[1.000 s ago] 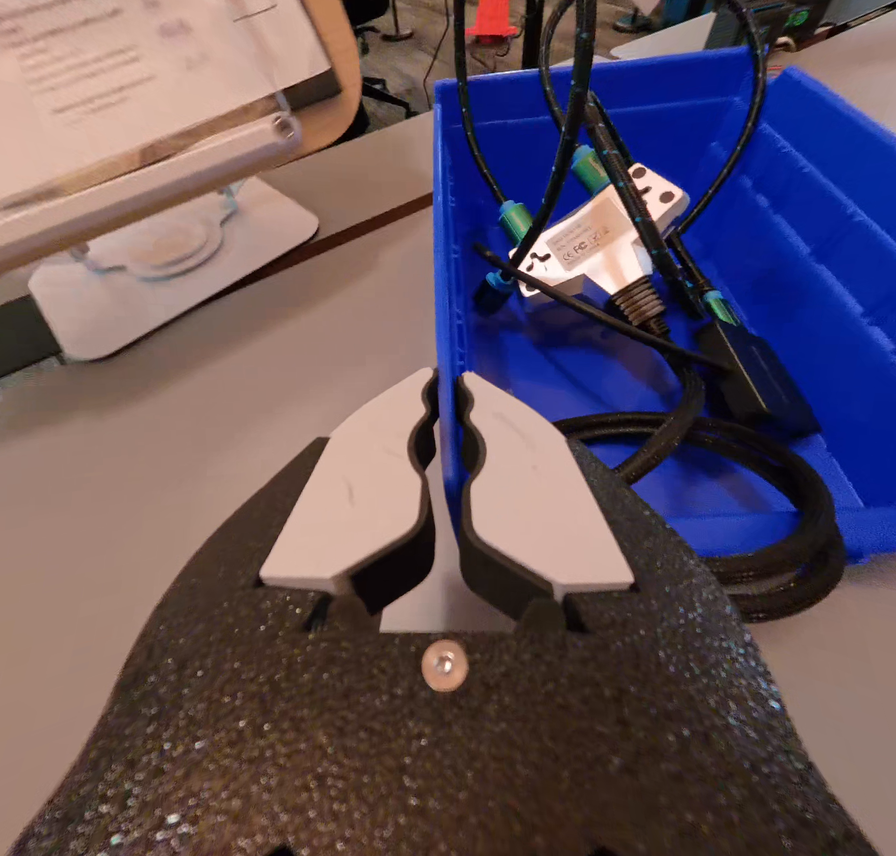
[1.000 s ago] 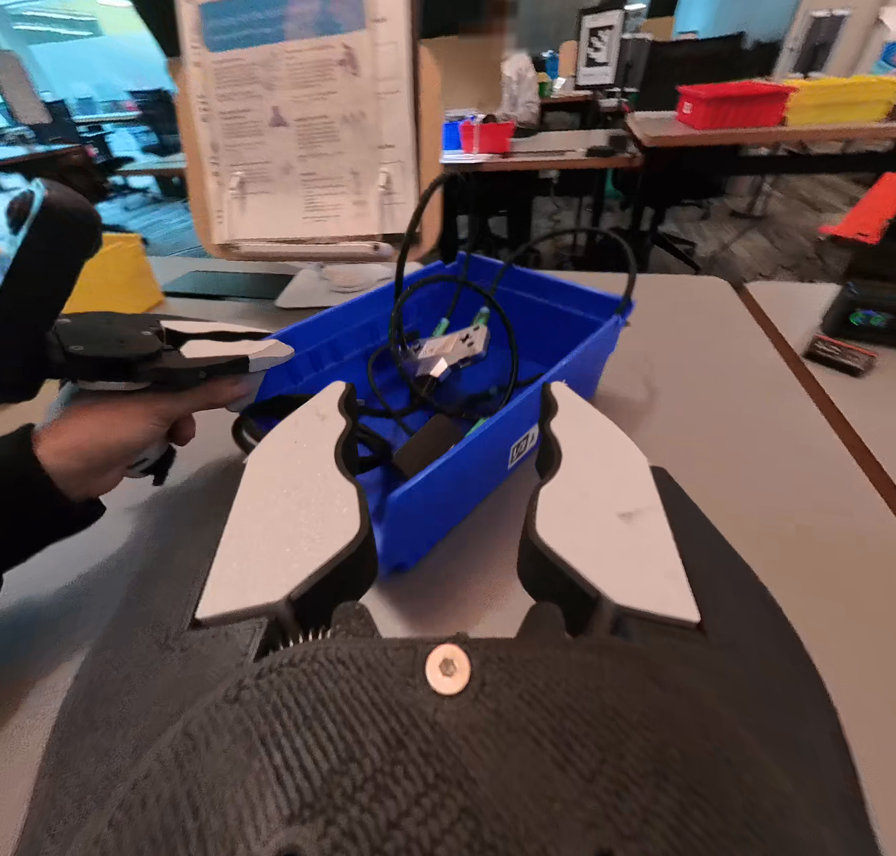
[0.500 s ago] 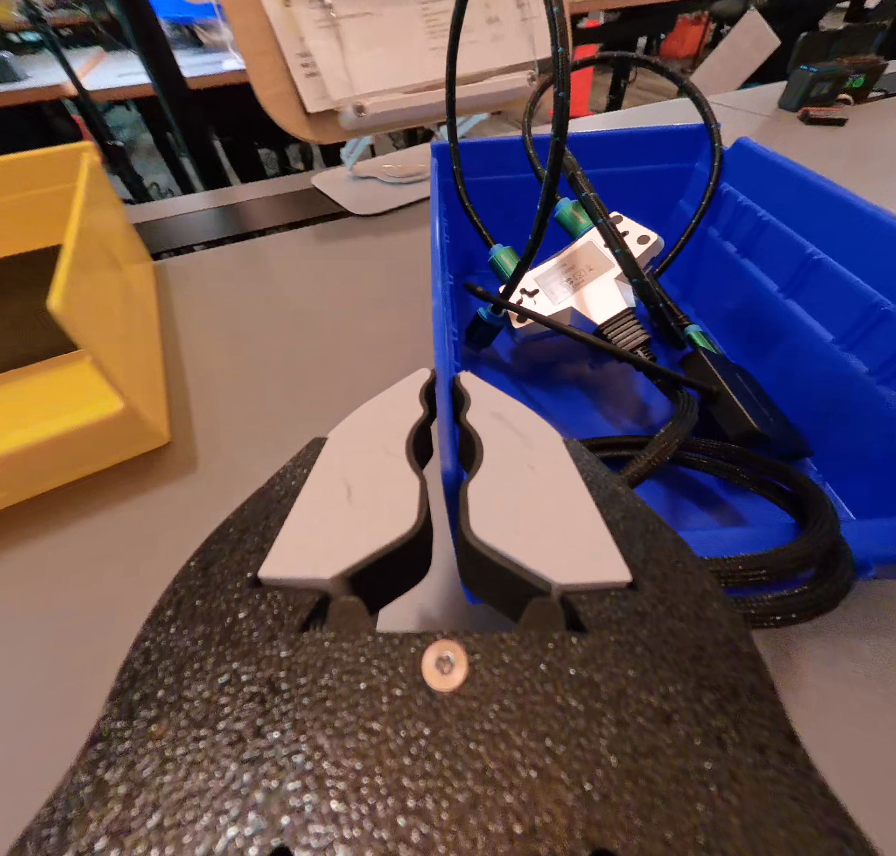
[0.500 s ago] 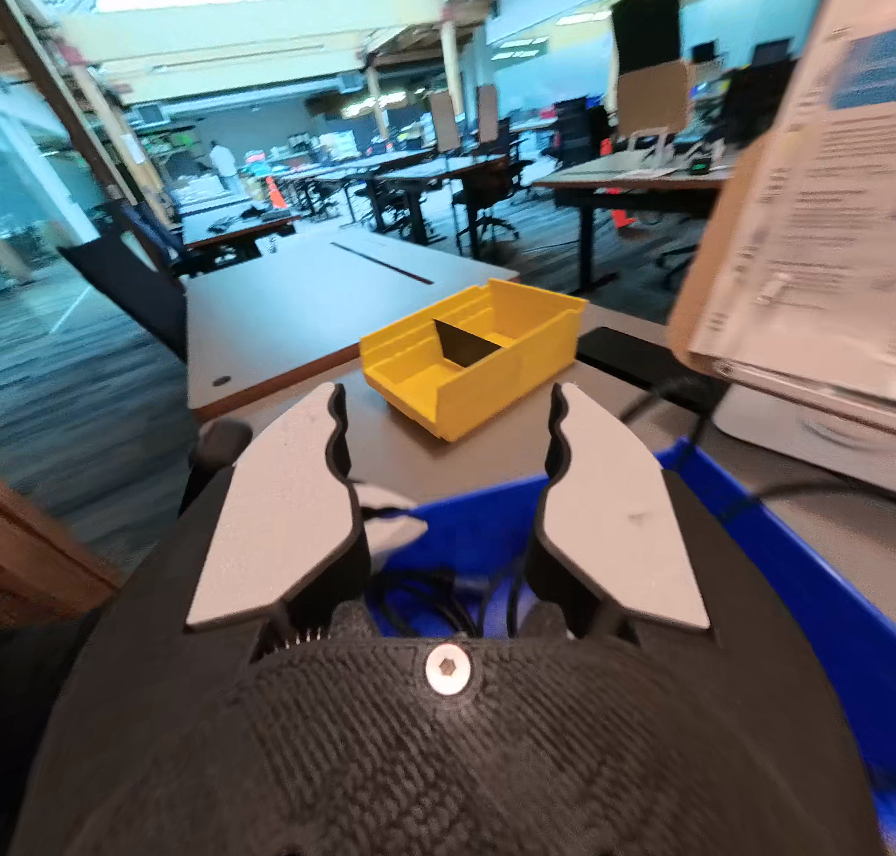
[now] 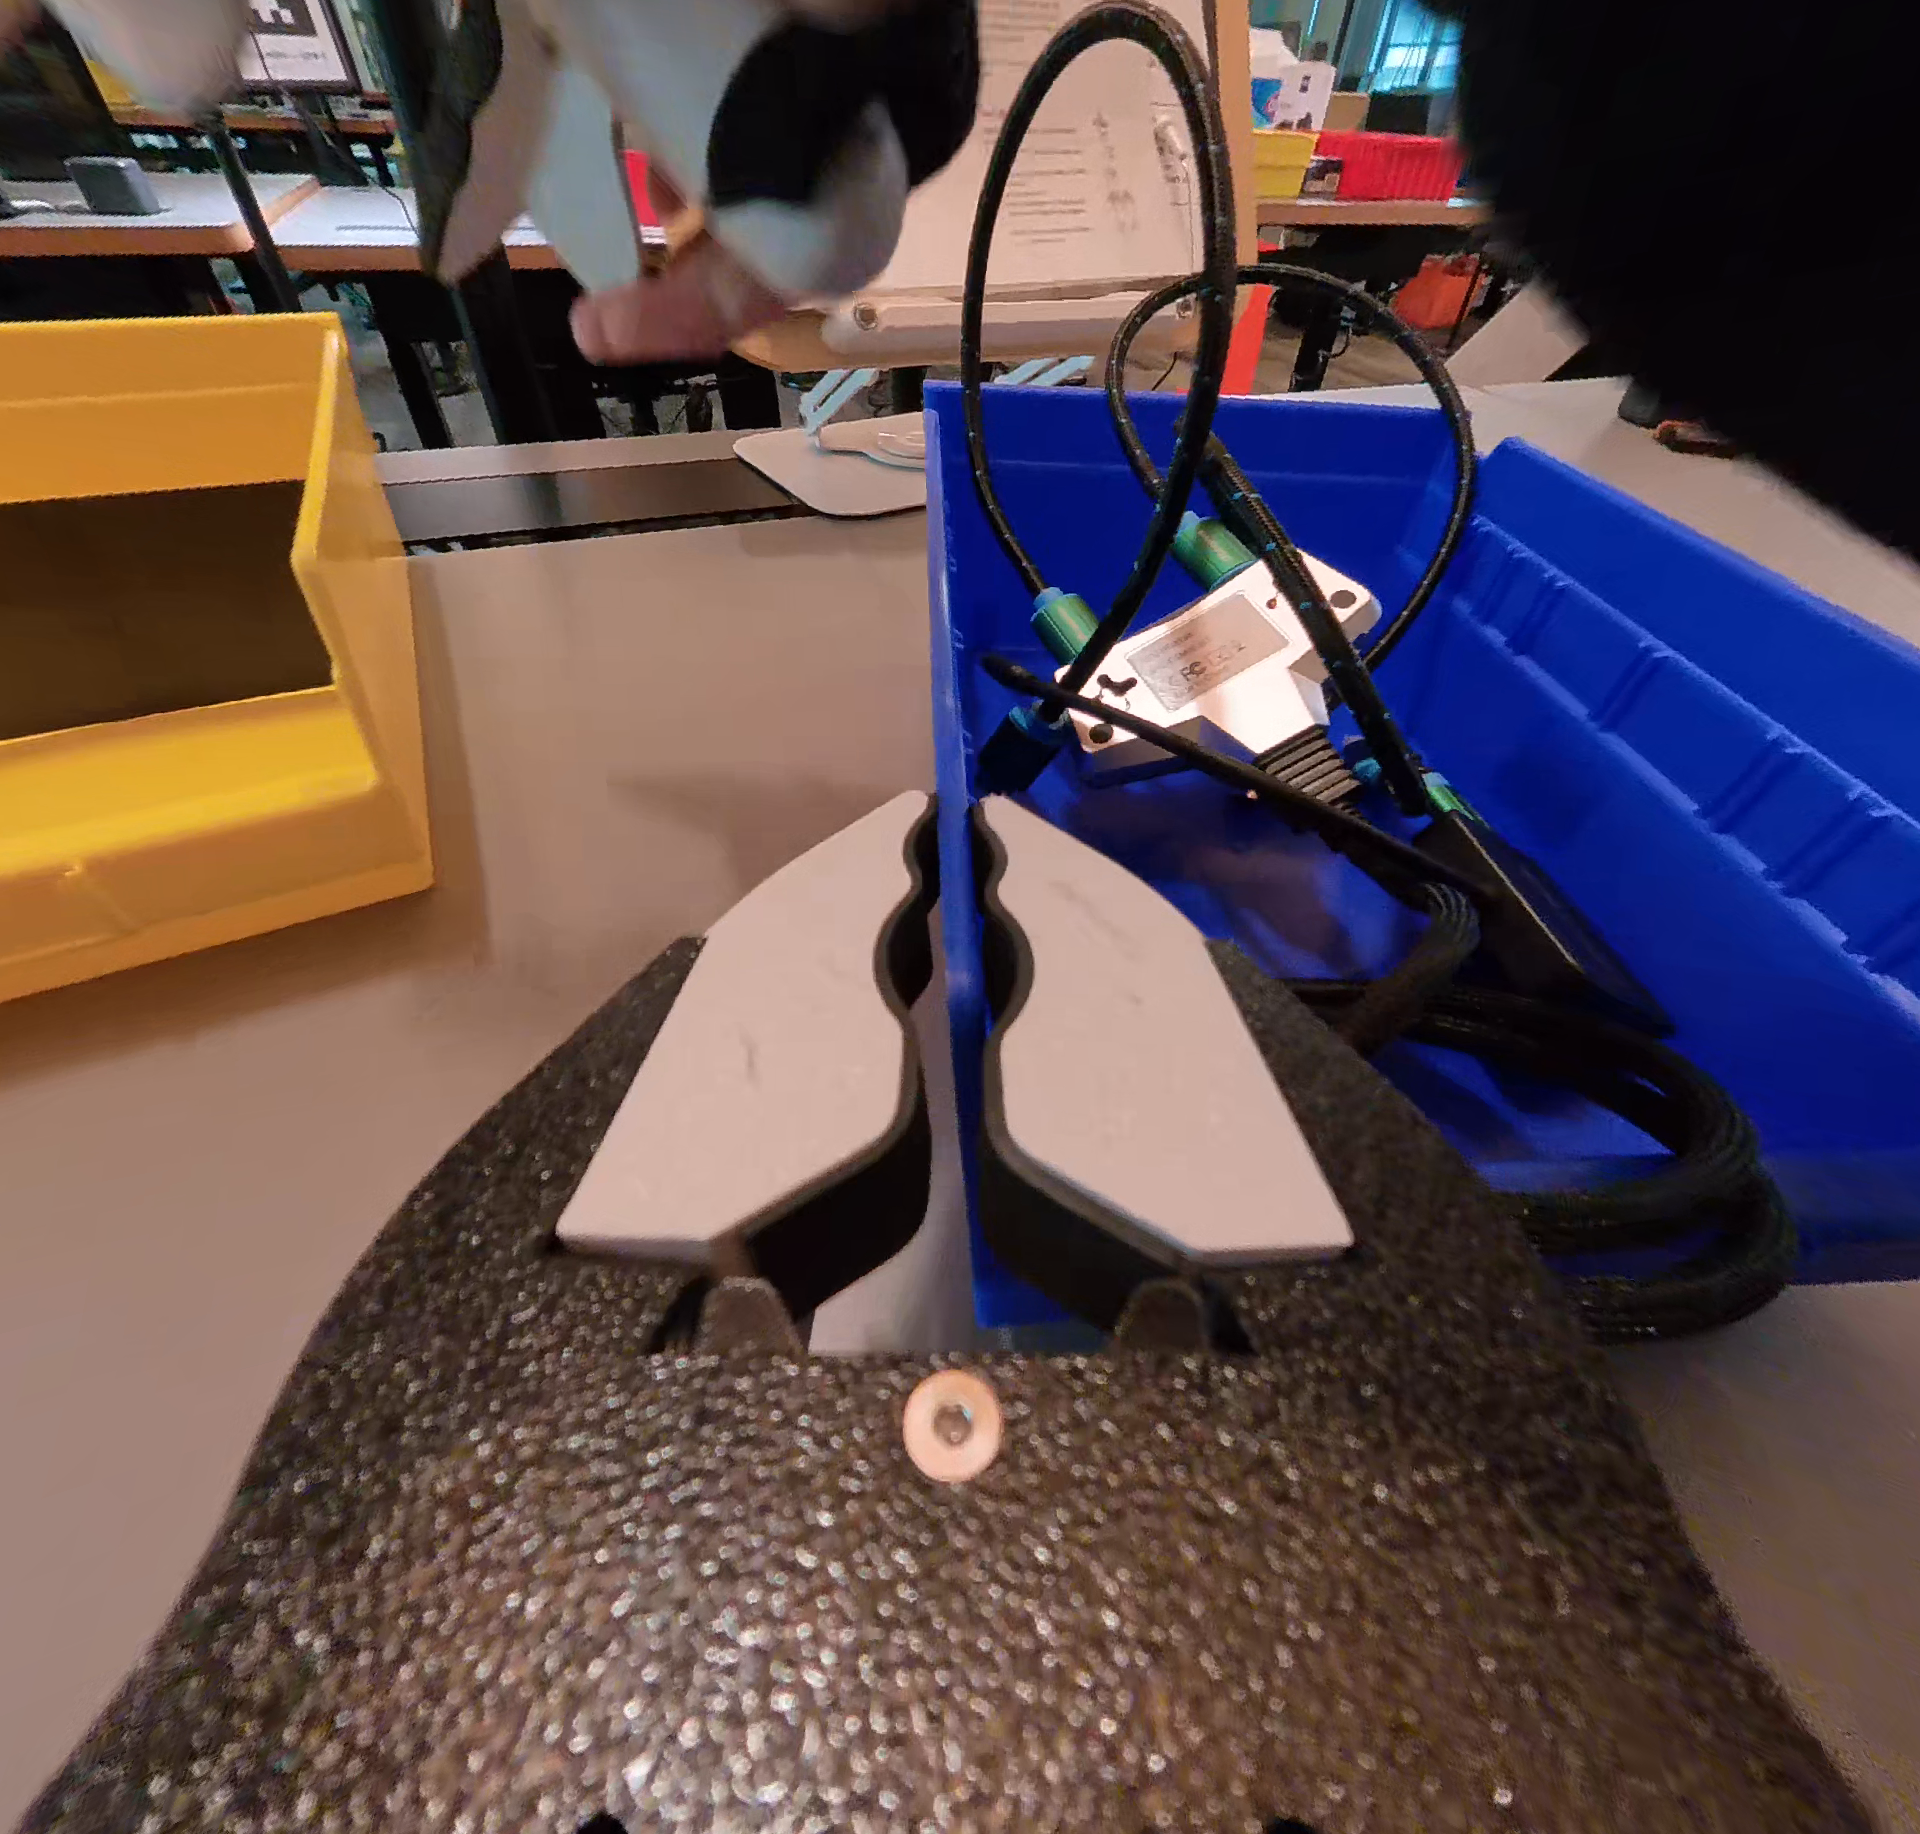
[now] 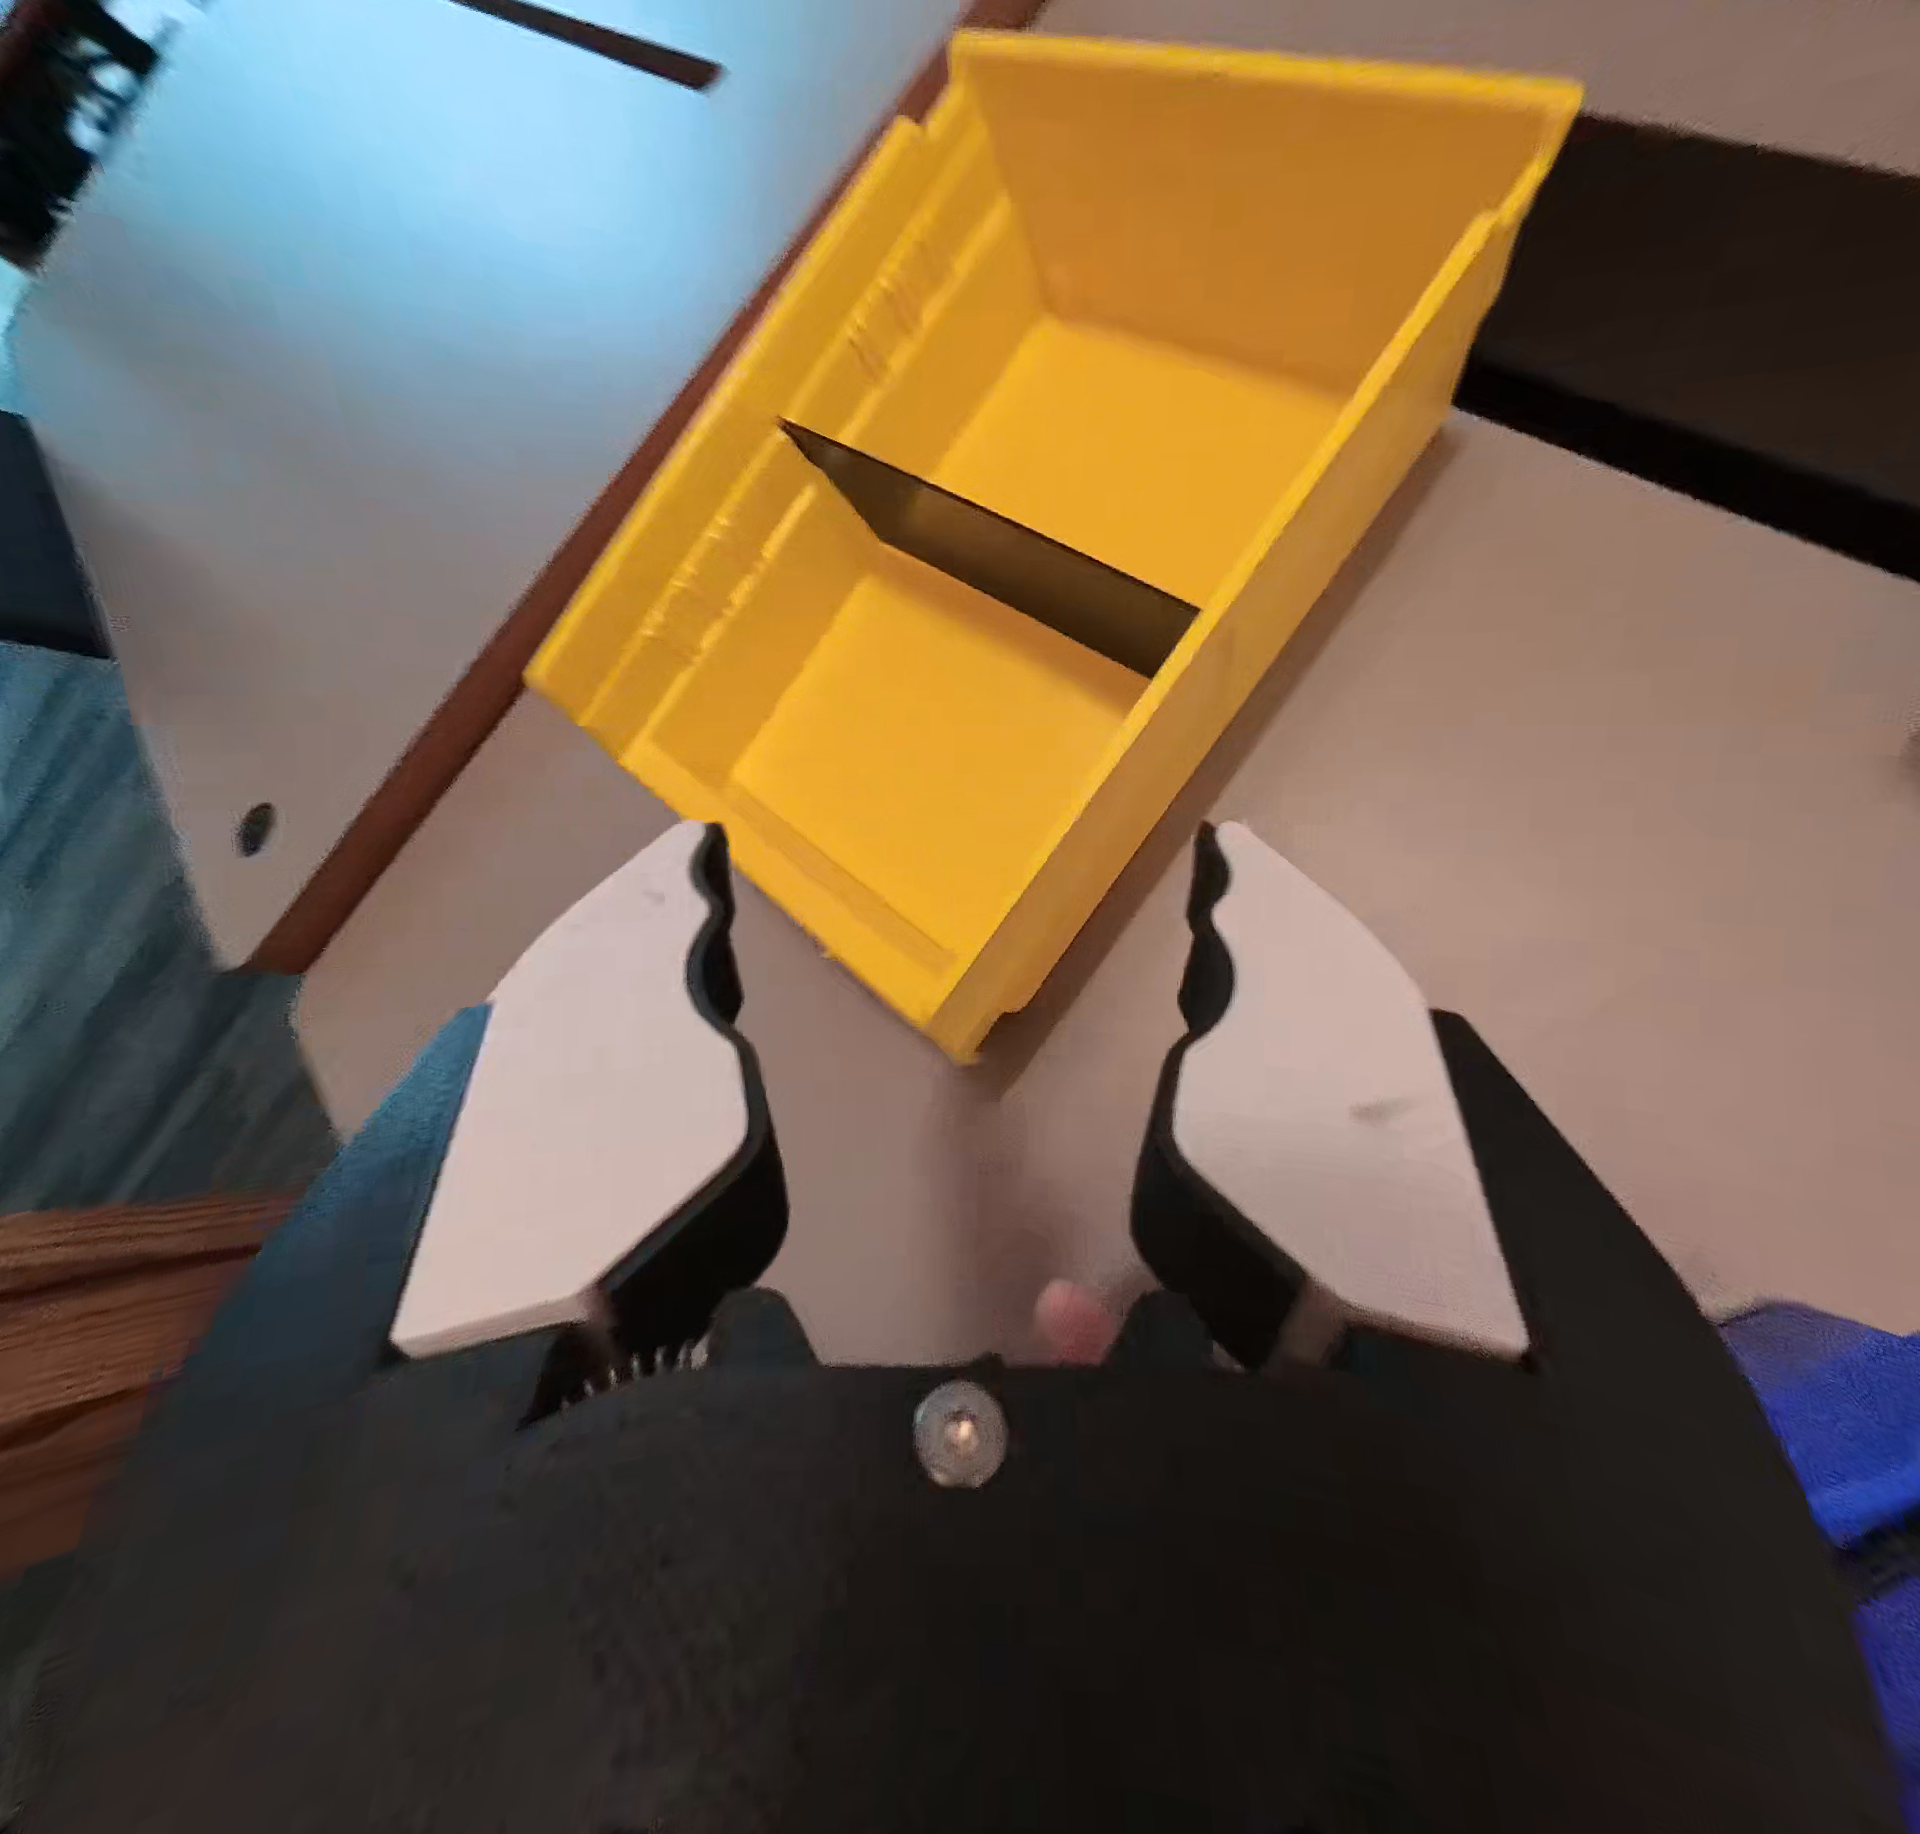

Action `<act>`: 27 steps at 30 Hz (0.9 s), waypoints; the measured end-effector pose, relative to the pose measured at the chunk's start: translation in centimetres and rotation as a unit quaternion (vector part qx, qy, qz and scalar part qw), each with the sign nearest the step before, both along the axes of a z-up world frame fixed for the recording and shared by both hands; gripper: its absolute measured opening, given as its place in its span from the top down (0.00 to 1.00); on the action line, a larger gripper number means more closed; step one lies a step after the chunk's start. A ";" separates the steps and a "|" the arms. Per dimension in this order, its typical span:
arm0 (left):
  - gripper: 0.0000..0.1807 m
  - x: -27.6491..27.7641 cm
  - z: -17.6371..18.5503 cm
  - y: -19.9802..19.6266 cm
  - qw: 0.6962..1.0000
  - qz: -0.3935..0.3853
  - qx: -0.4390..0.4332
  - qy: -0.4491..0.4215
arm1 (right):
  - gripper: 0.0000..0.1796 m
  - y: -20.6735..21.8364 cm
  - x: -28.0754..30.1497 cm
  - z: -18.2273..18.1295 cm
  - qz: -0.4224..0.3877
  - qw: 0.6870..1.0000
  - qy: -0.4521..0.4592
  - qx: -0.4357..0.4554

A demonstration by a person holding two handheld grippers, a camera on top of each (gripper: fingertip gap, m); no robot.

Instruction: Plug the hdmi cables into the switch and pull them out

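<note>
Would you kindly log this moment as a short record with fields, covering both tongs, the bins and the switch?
left tongs: shut on the blue bin's near wall
right tongs: open, holding nothing, aimed at the yellow bin
switch: white, inside the blue bin, cables plugged in
cables: black braided, looping above the bin; a thick coil spills over its low front
yellow bin: shows no contents, black divider across it
table: grey, holds both bins
</note>
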State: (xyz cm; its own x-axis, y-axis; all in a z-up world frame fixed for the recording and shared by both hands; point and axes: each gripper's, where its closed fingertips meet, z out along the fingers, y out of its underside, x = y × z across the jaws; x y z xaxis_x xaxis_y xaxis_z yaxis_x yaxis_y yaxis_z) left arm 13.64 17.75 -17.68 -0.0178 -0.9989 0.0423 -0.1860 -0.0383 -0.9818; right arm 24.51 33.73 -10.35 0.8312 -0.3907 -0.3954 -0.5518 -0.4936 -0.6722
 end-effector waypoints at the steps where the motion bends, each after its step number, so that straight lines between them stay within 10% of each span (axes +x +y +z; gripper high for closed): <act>1: 0.98 0.0 0.0 0.1 1.000 0.001 -0.003 -0.002 | 0.55 0.4 0.6 -1.4 -0.014 1.000 -0.002 -0.016; 16: 1.00 0.0 0.1 0.8 1.000 0.002 -0.012 -0.012 | 0.83 3.8 1.1 -13.9 -0.001 0.977 -0.042 -0.210; 27: 0.98 -0.7 0.0 3.6 1.000 0.022 -0.001 -0.006 | 0.81 -0.2 6.4 1.0 0.063 0.987 -0.074 -0.131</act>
State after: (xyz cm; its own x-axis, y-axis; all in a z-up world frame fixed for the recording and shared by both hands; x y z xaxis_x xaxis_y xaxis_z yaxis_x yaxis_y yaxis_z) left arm 12.95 21.39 -17.65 0.0258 -0.9987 0.0434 -0.1727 -0.0473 -0.9838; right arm 30.87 33.53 -9.38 0.9209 -0.3529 -0.1654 -0.3801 -0.7197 -0.5810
